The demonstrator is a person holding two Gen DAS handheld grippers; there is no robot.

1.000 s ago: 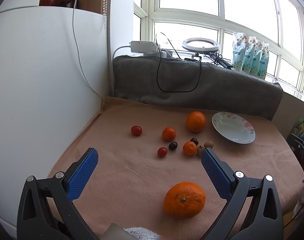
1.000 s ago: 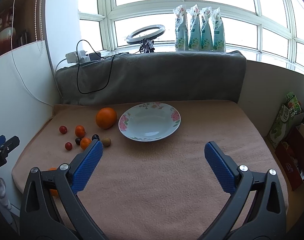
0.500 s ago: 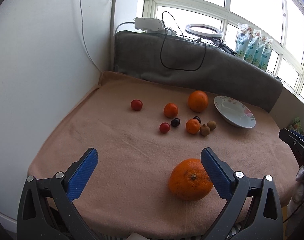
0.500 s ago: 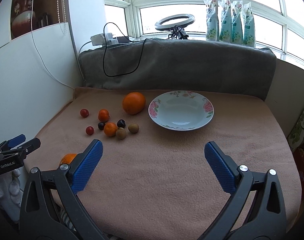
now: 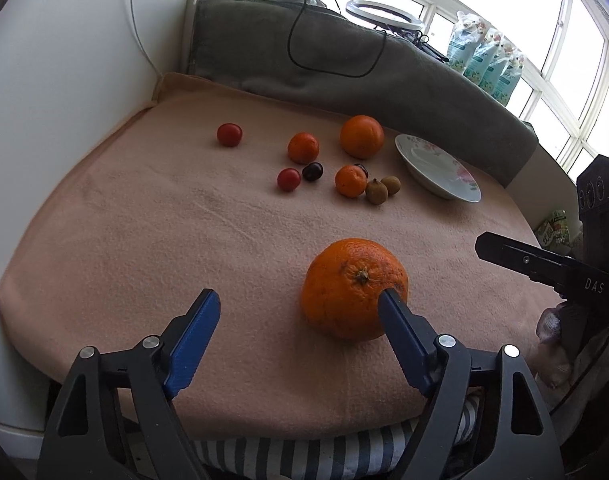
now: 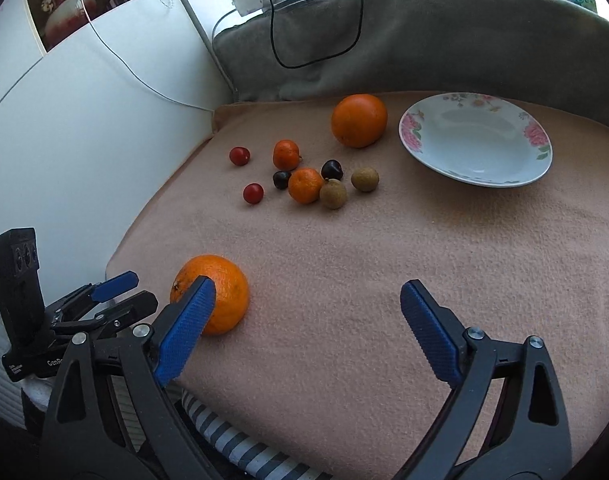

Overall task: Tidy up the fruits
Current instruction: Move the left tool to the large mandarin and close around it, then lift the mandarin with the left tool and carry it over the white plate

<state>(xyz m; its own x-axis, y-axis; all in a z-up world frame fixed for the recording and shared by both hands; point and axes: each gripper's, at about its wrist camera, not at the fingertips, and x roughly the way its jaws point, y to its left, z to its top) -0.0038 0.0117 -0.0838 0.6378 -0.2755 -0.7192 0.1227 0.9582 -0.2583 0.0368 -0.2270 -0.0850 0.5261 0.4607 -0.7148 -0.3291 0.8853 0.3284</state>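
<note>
A large orange (image 5: pixel 354 280) lies near the front edge of the peach-coloured cloth (image 5: pixel 164 232). My left gripper (image 5: pixel 297 299) hangs just before it, jaws closing; the orange sits by the right fingertip, and the pads do not press it. My right gripper (image 6: pixel 308 287) is also closing, over bare cloth, with the same orange (image 6: pixel 224 292) behind its left finger. Further back are a second orange (image 6: pixel 358 120), two mandarins (image 6: pixel 304 185), cherry tomatoes (image 6: pixel 239 156), dark cherries (image 6: pixel 331 169), brown longans (image 6: pixel 364 179) and an empty flowered plate (image 6: pixel 476 140).
A white wall (image 5: pixel 64 80) bounds the left side. A grey blanket-covered backrest (image 5: pixel 344 68) with a black cable closes the back. Striped fabric (image 5: pixel 264 456) shows under the cloth's front edge. The left gripper (image 6: pixel 130 294) appears at the lower left of the right wrist view.
Both grippers have dropped and tilted downward toward the cloth. Their jaws have narrowed. The near orange now sits at the left gripper's right fingertip, and the right gripper has swung left.
</note>
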